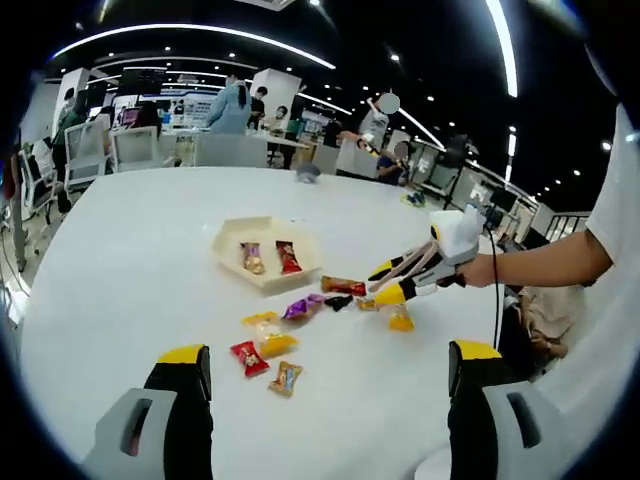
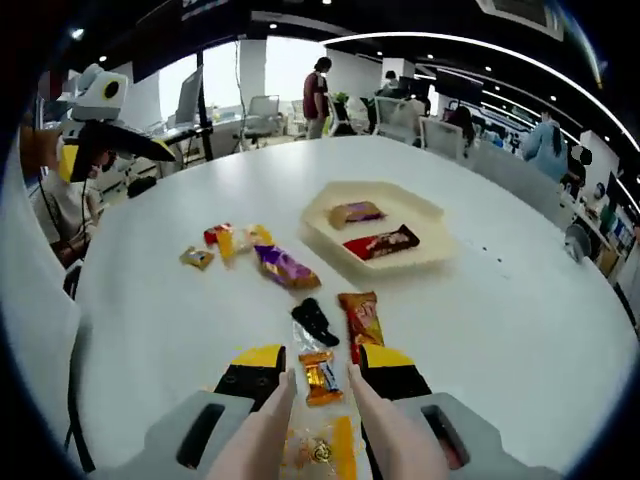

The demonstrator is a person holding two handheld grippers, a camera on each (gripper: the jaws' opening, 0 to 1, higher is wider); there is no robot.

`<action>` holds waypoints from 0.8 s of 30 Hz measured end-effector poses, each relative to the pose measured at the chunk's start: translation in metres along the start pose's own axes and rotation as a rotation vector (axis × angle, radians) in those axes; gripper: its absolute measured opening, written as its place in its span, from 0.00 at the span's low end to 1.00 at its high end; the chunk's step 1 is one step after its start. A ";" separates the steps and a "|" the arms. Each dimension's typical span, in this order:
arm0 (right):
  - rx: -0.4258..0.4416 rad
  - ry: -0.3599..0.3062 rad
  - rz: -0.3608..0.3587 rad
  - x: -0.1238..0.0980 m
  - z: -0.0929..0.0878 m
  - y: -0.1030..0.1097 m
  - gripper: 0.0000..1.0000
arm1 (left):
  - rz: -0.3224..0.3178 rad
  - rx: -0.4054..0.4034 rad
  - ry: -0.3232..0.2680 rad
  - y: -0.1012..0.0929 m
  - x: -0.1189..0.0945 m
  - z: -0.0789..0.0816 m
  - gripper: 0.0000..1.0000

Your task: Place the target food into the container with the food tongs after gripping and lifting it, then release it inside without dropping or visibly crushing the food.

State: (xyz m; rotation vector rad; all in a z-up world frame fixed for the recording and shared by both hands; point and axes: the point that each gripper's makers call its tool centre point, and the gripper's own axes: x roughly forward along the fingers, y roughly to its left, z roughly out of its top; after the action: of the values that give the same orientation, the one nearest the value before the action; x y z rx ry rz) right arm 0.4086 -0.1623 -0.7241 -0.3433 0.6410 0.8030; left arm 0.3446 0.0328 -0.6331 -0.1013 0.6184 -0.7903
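Observation:
My right gripper [image 2: 322, 362] is shut on the beige food tongs [image 2: 375, 425], whose two tips flank a small orange-wrapped candy [image 2: 320, 378] on the white table; I cannot tell whether they touch it. Under the tongs lies a yellow-wrapped candy [image 2: 320, 450]. Ahead, the cream tray [image 2: 440, 255] holds a brown candy [image 2: 355, 212] and a red one [image 2: 380, 242]. In the left gripper view the right gripper [image 1: 388, 282] comes in from the right, tongs low over the orange candy [image 1: 367, 303], near the tray [image 1: 270, 283]. My left gripper [image 1: 330, 352] hangs open above the table, holding nothing.
Loose candies lie between me and the tray: an orange-red one [image 2: 362, 315], a black one [image 2: 315, 322], a purple one [image 2: 285, 268] and yellow and red ones [image 2: 235, 238]. The left gripper [image 2: 95, 150] is at the far left. Chairs and people stand beyond the table.

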 end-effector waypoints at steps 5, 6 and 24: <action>-0.014 0.007 0.032 0.006 -0.003 0.001 0.28 | 0.016 -0.010 0.000 0.003 0.001 0.000 0.99; -0.010 0.004 0.034 0.007 -0.004 0.000 0.28 | 0.018 -0.012 0.000 0.004 0.001 0.000 0.99; 0.125 0.018 -0.028 0.013 -0.010 -0.009 0.19 | 0.032 -0.021 -0.002 0.004 0.007 0.006 0.99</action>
State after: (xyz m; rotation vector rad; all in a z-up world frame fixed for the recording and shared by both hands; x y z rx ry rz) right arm 0.4184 -0.1665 -0.7394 -0.2455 0.6989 0.7306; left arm 0.3539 0.0297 -0.6329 -0.1118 0.6250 -0.7529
